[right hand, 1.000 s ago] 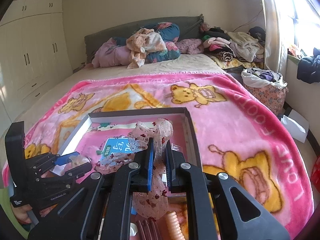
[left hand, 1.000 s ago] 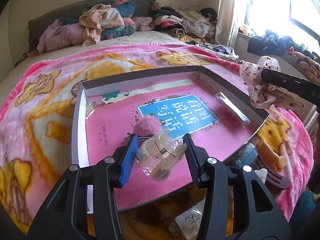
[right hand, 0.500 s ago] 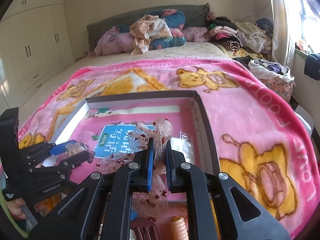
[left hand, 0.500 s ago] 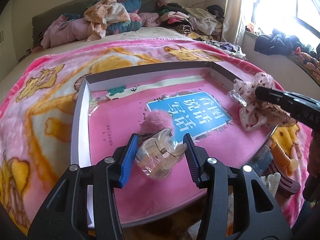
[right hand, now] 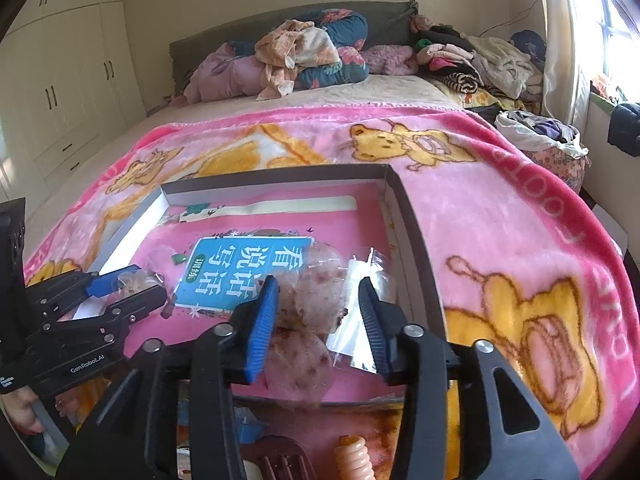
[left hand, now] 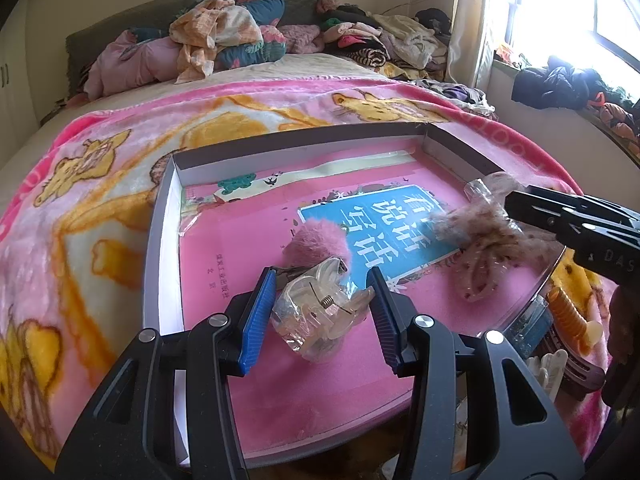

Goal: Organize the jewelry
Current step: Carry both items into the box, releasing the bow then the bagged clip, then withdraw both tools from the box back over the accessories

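Placing both items down in box (left hand: 164, 216). Left tongs (left hand: 322, 308) spread wide, clip (left hand: 320, 316) loose between pads at box 6 o'clock. Right tongs (right hand: 316, 320) also released; scrunchie (right hand: 308, 320) resting near 4 o'clock. Advice: withdraw straight back, avoid dragging wrappers.

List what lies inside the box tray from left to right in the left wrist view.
Box tray wall → pink fuzzy pom-pom → blue book label → speckled sheer scrunchie, beside the right hand-held gripper. The clear claw clip sits nearer, between the left hand-held gripper's fingers.
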`<state>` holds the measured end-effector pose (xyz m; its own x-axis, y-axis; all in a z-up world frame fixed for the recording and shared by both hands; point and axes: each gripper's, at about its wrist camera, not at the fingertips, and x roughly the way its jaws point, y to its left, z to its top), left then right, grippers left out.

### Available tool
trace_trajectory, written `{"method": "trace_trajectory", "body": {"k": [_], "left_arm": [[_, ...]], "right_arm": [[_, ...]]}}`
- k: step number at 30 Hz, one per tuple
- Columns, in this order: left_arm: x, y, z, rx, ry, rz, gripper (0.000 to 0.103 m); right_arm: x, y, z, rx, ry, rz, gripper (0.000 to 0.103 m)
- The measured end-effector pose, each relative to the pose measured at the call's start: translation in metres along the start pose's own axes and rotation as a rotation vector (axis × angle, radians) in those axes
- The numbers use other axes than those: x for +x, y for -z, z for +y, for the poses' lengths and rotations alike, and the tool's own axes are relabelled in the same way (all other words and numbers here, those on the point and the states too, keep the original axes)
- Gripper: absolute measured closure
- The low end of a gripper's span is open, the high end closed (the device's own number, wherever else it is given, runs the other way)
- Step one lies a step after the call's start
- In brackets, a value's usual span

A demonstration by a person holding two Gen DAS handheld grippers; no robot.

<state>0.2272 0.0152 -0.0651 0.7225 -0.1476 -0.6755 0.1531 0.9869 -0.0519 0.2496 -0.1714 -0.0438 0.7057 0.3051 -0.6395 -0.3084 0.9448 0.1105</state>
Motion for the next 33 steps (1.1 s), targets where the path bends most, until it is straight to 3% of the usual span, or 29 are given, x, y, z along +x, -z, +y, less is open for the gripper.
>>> {"method": "trace_trajectory", "body": {"k": [3,10,13,15,23,33], "left_arm": [[0.000,0.000,0.000,0.000,0.000,0.000,0.065],[-0.001,-0.001,0.000,0.000,0.000,-0.007,0.064],[-0.005,-0.003,0.002,-0.005,-0.008,-0.026,0.052],[-0.010,-0.005,0.002,-0.009,-0.012,-0.039,0.050],[-0.033,-0.004,0.001,-0.019,-0.013,-0.094,0.031],[-0.064,0.000,-0.006,-0.012,0.002,-0.153,0.029]], "right_arm": [[-0.009,0.001,-0.004,0.015,0.012,-0.030,0.043],[-0.037,0.001,-0.009,0.032,0.027,-0.090,0.024],[-0.050,0.002,-0.009,0.039,0.028,-0.111,0.023],[-0.057,0.003,-0.008,0.047,0.029,-0.124,0.017],[-0.086,0.009,-0.004,0.048,0.047,-0.159,0.013],[-0.108,0.018,0.001,0.041,0.052,-0.170,0.011]]}}
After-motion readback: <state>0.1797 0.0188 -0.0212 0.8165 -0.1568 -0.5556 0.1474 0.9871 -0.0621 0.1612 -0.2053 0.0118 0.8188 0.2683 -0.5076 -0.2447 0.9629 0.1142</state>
